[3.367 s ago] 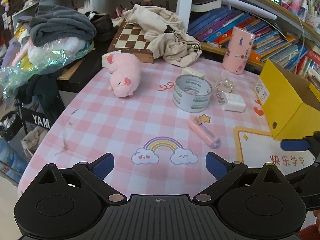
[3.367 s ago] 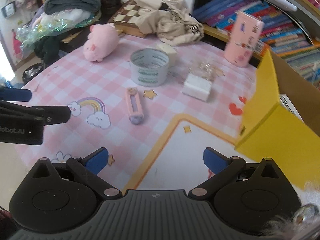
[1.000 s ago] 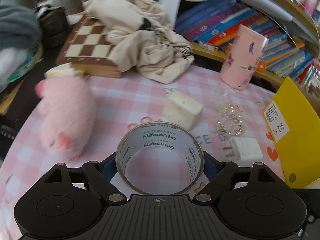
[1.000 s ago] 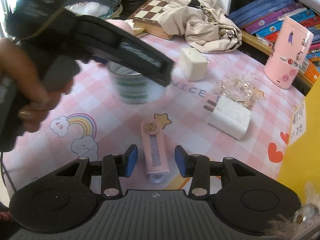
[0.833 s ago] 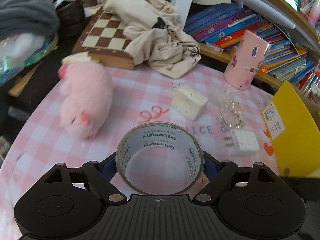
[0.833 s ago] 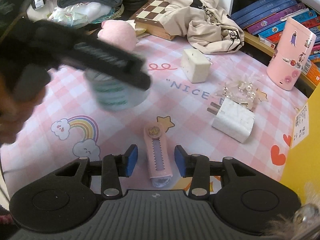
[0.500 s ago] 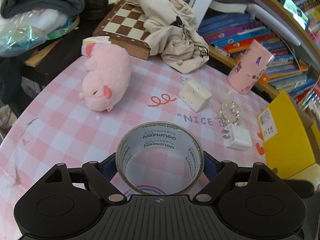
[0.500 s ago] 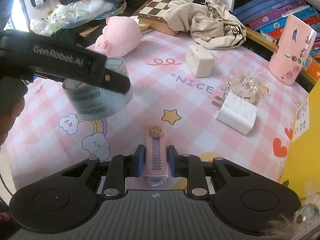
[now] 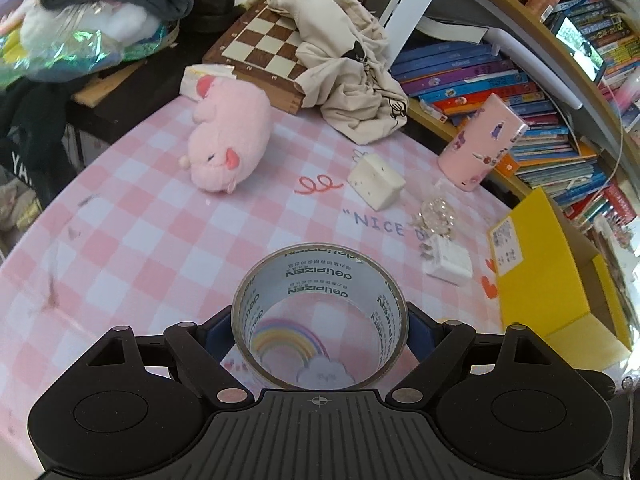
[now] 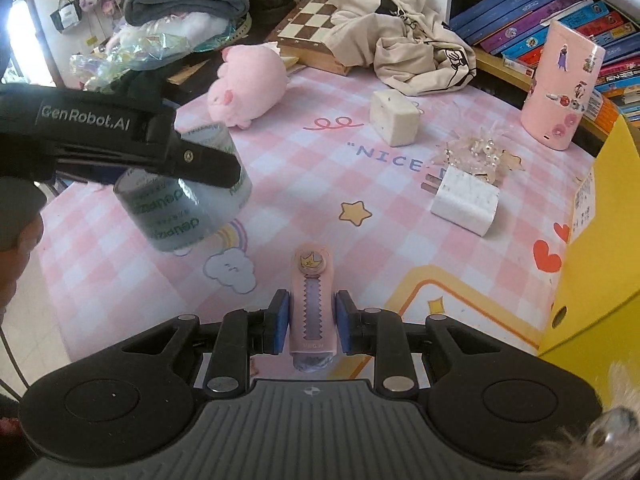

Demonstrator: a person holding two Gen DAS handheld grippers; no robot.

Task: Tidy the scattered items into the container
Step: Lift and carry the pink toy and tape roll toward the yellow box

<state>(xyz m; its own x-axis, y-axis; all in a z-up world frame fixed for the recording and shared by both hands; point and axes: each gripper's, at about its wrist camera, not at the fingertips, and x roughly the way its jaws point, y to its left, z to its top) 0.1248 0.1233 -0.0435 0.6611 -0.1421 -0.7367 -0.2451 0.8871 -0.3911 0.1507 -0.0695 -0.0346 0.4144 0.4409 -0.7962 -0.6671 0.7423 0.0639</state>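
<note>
Now clamped between the right gripper's (image 10: 310, 322) blue pads (image 10: 279, 320): pink utility knife (image 10: 311, 312), long axis running straight ahead along the fingers, crown-badge end pointing away, rear tip blurred below the pads. Gripped across its width by the left gripper (image 9: 319, 330): tape roll (image 9: 320, 312), open bore facing the camera, lifted off the checked tablecloth (image 9: 132, 240). A second ago, pads apart, knife flat. Yellow box (image 10: 592, 264) cut off at right.
</note>
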